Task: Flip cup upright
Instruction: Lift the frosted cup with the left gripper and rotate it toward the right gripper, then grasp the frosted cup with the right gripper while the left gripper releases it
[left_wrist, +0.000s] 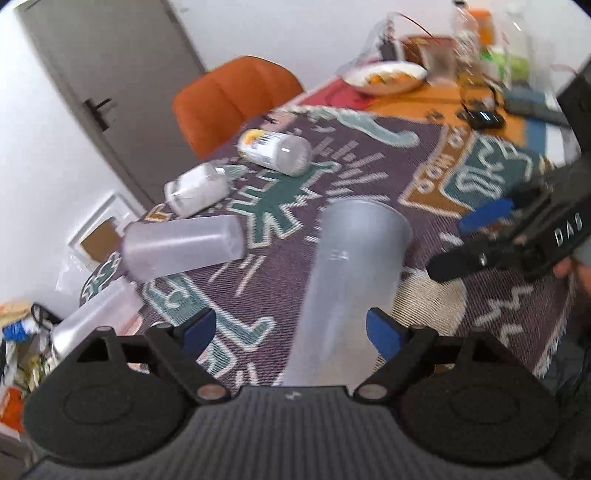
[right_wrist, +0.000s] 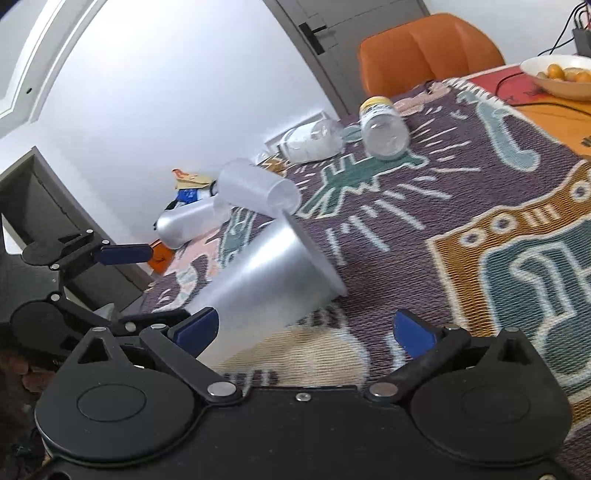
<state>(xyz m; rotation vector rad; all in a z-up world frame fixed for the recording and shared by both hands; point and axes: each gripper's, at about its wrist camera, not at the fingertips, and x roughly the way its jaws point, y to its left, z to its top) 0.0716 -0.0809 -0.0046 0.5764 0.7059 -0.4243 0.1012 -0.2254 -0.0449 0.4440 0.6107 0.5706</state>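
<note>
1. A tall grey cup (left_wrist: 351, 273) sits in the lower centre of the left wrist view, running from between the gripper's fingers up toward mid-frame. In the right wrist view the same cup (right_wrist: 273, 284) appears at centre left, tilted, its wide rim low against the patterned tablecloth (right_wrist: 461, 206) and its narrow base raised toward the lower left.

2. The left gripper (left_wrist: 291, 332) is released: its blue pads stand well apart on either side of the cup's narrow end, and I cannot tell whether either pad touches it.

3. The right gripper (right_wrist: 303, 326) is also spread wide and holds nothing. The cup's base end lies just beside its left blue pad (right_wrist: 195, 328).

4. My judgement: the flip is at the approach or grasp stage, with the cup still inverted and leaning, not upright.

5. The next move likely calls for closing one gripper on the cup wall, then lifting and rotating it until the rim faces up. The smooth tapered wall could slip.

6. Farther out, at left of the left wrist view, lie a translucent tumbler (left_wrist: 181, 247), a white-filled jar (left_wrist: 195, 188) and a yellow-capped bottle (left_wrist: 273, 147), all on their sides.

7. At the top stand an orange chair (left_wrist: 229, 99) and a bowl of fruit (left_wrist: 384, 75)
</note>
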